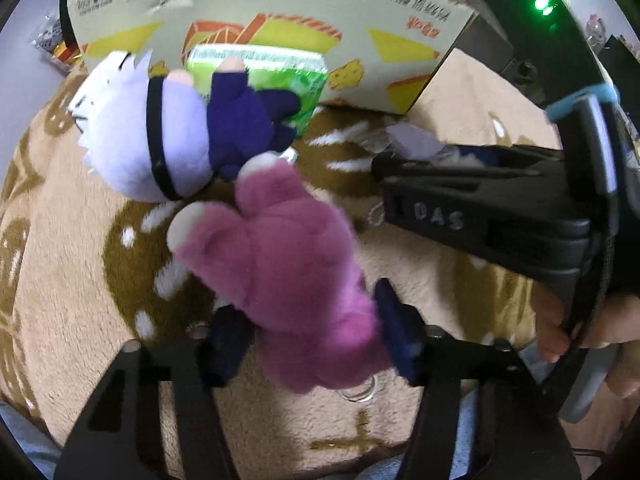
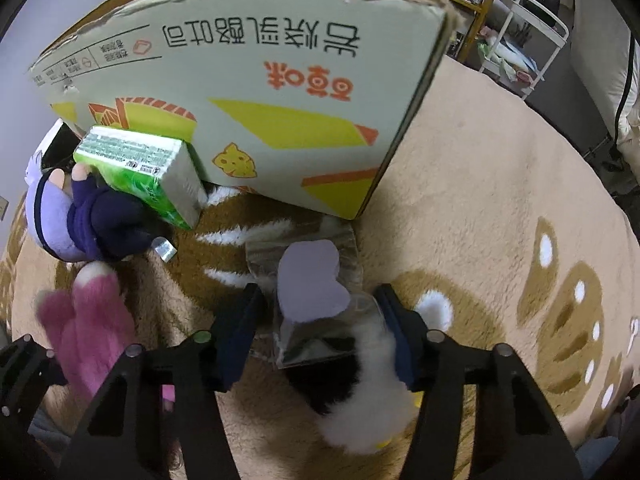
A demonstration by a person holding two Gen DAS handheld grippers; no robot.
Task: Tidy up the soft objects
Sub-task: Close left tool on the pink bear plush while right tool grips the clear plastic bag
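Observation:
My left gripper (image 1: pixel 314 338) is shut on a pink plush (image 1: pixel 280 260) that lies on the tan blanket (image 1: pixel 60 260); both blue pads press into its fur. The pink plush (image 2: pixel 92 320) also shows at the lower left of the right wrist view. A white-haired doll in navy (image 1: pixel 132 136) lies just beyond it, against a green tissue pack (image 1: pixel 280 76). My right gripper (image 2: pixel 318 332) stands open around a clear packet with a lilac heart card (image 2: pixel 308 284) and a black-and-white plush (image 2: pixel 372 400). Its right pad touches the white fur; the left pad is apart from the packet.
A printed cardboard box (image 2: pixel 280 80) stands on the blanket behind the toys, its top open. A metal key ring (image 1: pixel 360 390) hangs under the pink plush. A person's hand (image 1: pixel 560 328) holds the right gripper's handle. A white cart (image 2: pixel 524 40) stands beyond the blanket.

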